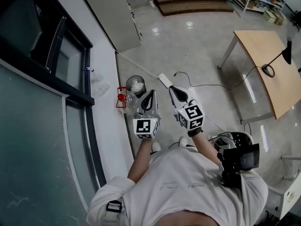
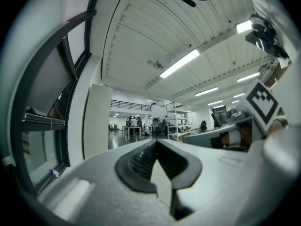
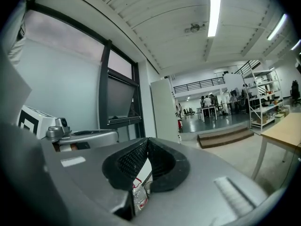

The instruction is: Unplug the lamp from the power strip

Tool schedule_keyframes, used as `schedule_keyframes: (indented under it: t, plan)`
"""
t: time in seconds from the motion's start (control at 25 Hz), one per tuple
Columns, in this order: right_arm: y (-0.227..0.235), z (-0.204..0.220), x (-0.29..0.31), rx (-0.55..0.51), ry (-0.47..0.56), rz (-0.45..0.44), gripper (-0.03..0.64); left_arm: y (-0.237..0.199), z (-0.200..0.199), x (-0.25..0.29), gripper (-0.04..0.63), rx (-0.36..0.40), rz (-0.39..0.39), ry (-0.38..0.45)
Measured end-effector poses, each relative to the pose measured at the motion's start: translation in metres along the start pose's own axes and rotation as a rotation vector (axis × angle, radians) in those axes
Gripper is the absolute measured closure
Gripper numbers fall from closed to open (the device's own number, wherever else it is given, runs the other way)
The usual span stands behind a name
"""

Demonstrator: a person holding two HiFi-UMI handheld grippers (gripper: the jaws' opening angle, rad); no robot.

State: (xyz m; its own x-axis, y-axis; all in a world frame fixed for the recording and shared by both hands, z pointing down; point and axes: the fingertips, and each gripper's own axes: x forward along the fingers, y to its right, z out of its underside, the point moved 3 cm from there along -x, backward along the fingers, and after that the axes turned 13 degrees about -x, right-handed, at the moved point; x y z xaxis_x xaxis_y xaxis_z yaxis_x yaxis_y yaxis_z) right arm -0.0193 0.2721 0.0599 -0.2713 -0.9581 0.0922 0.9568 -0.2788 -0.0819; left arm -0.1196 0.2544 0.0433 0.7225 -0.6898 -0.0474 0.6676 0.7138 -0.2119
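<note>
The power strip [image 1: 164, 80] lies on the pale floor, a small white block. A thin white cable [image 1: 136, 65] leads from it towards the wall. A black cord [image 1: 221, 85] runs from just beside the strip across the floor and up to the lamp [image 1: 283, 55]. The plug itself is too small to make out. The lamp is black and stands on the wooden tabletop [image 1: 261, 44], well to the right of the strip.

Just left of the strip stands a dark bin [image 1: 135, 84] with something white in it. A clear bottle [image 1: 126, 99] with a red cap sits beside the bin, on the side away from the strip.

Both grippers are held in the air on the near side of the strip, pointing roughly towards it and touching nothing. The right gripper [image 1: 174, 89] is almost over the strip's near end. Its jaws are closed tip to tip in its own view, with nothing between them [image 3: 146, 142]. The left gripper [image 1: 151, 95] hangs beside it, nearer the bin. Its jaws are likewise pressed together and empty [image 2: 156, 142].

Far beyond the strip, a low wooden step [image 1: 193, 3] lies against the back of the room.
</note>
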Motion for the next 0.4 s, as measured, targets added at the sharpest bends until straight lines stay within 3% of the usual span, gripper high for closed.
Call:
schedule_keyframes:
  t: [0.4]
  plan:
    - [-0.042,-0.001,0.008,-0.02,-0.023,0.001,0.607,-0.034,-0.009,-0.041,0.592,-0.025,-0.019,0.022]
